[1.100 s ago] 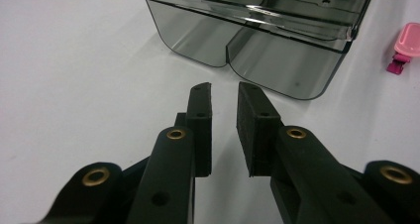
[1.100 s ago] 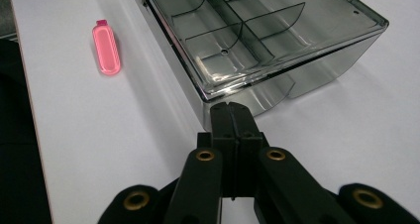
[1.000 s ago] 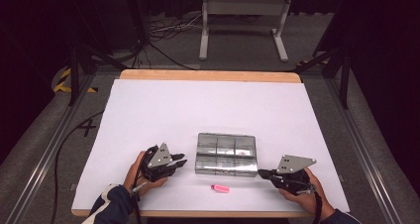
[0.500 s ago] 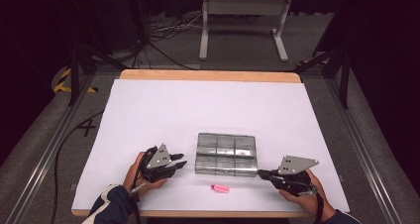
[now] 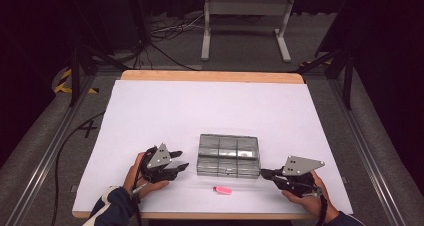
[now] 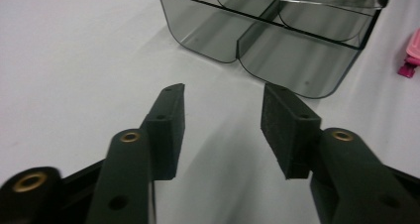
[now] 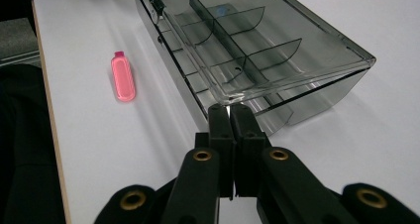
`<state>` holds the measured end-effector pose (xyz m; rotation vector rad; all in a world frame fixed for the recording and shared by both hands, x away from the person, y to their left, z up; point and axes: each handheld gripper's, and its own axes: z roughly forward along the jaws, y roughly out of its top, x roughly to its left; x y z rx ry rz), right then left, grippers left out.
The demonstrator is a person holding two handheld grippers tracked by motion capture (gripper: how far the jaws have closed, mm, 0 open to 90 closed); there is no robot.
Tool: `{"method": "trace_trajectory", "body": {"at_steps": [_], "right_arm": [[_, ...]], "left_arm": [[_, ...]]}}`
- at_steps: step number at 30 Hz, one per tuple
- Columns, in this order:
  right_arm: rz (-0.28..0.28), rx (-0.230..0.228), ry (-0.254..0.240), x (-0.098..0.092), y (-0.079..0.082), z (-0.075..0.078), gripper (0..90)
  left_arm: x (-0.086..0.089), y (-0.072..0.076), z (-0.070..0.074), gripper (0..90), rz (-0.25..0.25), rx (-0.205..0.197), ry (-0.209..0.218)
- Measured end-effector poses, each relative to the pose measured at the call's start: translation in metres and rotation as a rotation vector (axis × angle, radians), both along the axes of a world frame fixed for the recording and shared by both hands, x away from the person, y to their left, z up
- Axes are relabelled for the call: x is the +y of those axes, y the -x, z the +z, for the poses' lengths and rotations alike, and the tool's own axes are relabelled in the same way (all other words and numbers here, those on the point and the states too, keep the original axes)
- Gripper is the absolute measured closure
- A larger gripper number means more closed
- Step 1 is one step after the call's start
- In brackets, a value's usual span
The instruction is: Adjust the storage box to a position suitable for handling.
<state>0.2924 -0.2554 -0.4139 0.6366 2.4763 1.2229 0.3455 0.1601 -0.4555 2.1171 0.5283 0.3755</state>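
A clear plastic compartment box [image 5: 229,155] lies flat near the front edge of the white surface [image 5: 200,111], its lid down and its inner dividers showing through the smoky plastic; it sits between the two hand-held tools. The left gripper [image 5: 181,159] rests on the surface just beside the box's left end, pointing at it; in the left gripper view its jaws stand well apart with nothing but bare surface between them, having just been opening, and the box [image 6: 277,40] lies a little way ahead of the pads, untouched. The right gripper [image 5: 264,173] lies at the box's near right corner; in the right gripper view its jaws are pressed together, pad against pad, holding nothing, their tips at or just short of the box's [image 7: 257,50] corner edge; whether they touch it cannot be told. A small pink flat thing, perhaps a USB stick [image 5: 222,190], lies on the surface just in front of the box, between the two hands and apart from both; it also shows in the right gripper view [image 7: 123,78] to the left of the box, and at the right edge of the left gripper view [image 6: 410,55].
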Motion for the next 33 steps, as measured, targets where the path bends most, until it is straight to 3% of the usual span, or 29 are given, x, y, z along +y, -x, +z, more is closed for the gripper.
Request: {"method": "trace_trajectory", "body": {"at_steps": [4,12,17,22,28,33], "right_arm": [[-0.006,-0.01,-0.004,0.0,0.0,0.002,88.7],[-0.019,-0.033,-0.02,0.001,-0.002,0.006,88.0],[-0.023,-0.043,-0.029,0.0,-0.002,0.007,86.3],[-0.036,-0.062,-0.036,0.001,-0.003,0.008,83.7],[-0.051,-0.097,-0.041,0.001,-0.003,0.01,82.6],[-0.06,-0.119,-0.053,0.001,-0.004,0.012,81.7]], "left_arm": [[-0.001,0.0,0.001,39.1,0.019,-0.007,-0.016],[-0.004,-0.002,0.01,30.2,0.033,-0.053,-0.025],[-0.009,-0.005,0.016,29.6,0.028,-0.067,-0.011],[-0.023,-0.008,0.023,29.1,-0.008,-0.087,-0.003],[-0.034,-0.011,0.026,30.6,-0.017,-0.121,-0.021],[-0.037,-0.014,0.028,31.2,-0.02,-0.115,-0.009]]}}
